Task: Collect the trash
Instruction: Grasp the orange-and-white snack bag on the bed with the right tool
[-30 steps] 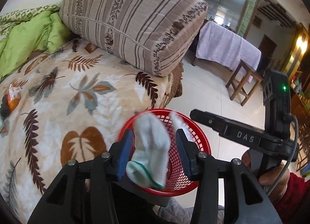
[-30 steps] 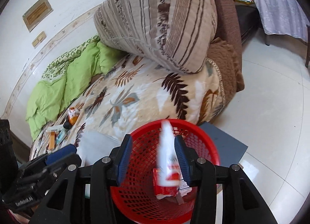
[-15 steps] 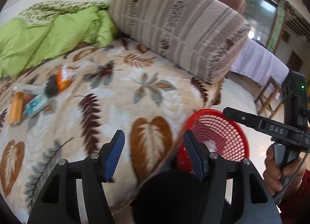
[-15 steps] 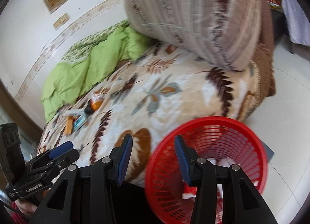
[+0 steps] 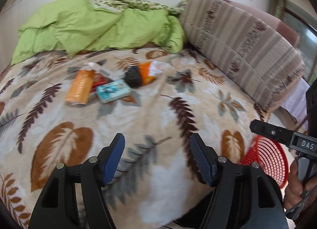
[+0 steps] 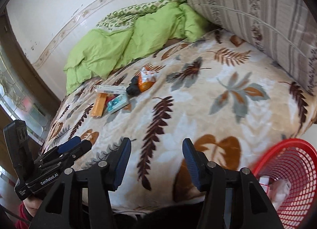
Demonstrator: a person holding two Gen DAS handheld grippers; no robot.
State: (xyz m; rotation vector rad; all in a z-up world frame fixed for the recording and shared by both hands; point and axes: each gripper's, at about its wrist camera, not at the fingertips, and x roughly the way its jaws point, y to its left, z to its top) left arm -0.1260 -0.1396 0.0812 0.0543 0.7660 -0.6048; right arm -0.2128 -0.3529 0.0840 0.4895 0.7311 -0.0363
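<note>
You're facing a bed covered by a cream blanket (image 5: 150, 114) printed with brown and grey leaves. Take the black lump (image 5: 134, 76) on it as your landmark. Touching it on the right lies an orange-and-white wrapper (image 5: 150, 70). Just left of it sits a teal packet (image 5: 113, 90), then a red packet (image 5: 98, 80), then an orange box (image 5: 79, 88). Behind the lump, against the wall, a green quilt (image 5: 95, 29) is bunched up. To its far right a striped pillow (image 5: 241, 48) rests on the blanket.
</note>
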